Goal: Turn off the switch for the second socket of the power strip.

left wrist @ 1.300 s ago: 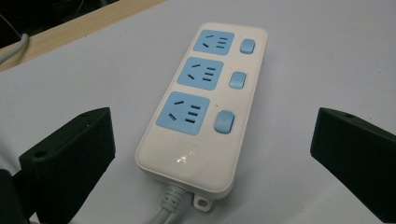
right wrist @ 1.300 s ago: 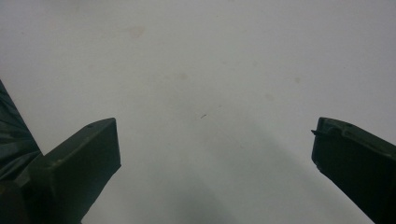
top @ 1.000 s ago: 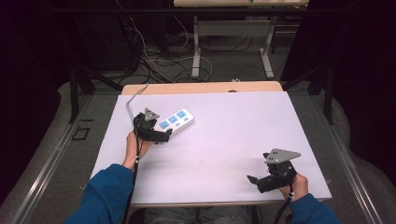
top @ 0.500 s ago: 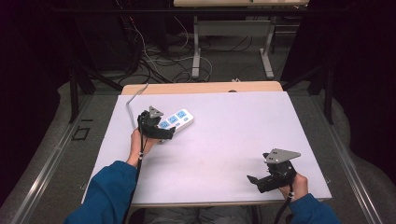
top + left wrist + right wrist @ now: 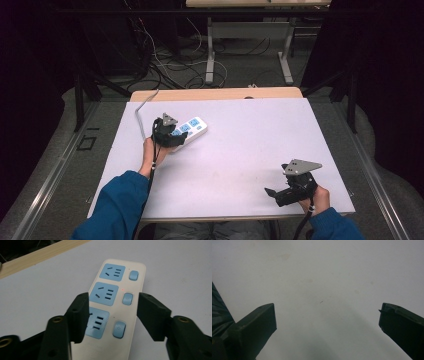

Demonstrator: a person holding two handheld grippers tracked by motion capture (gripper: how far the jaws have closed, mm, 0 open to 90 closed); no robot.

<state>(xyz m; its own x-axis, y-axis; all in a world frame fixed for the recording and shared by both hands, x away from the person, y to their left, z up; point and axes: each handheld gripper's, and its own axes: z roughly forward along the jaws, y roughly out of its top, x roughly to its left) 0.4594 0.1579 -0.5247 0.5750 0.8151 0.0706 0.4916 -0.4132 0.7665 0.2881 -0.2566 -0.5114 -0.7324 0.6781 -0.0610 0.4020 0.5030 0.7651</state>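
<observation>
A white power strip (image 5: 193, 126) with three blue sockets and three blue buttons lies on the white table top (image 5: 250, 135) at the back left. In the left gripper view a small red light glows beside the middle button of the power strip (image 5: 117, 287). My left gripper (image 5: 175, 136) hovers over the strip's near end, open, one jaw on each side of it (image 5: 112, 308). I cannot tell whether the jaws touch it. My right gripper (image 5: 272, 192) rests near the front right edge, open over bare table (image 5: 327, 320).
A grey cable (image 5: 140, 107) runs from the strip's end over the table's back left edge. A wooden strip (image 5: 215, 94) borders the far edge. Beyond it are desk legs and tangled cables on the floor (image 5: 200, 60).
My left gripper has crept a little to the right and forward over the power strip. The right gripper has stayed put.
</observation>
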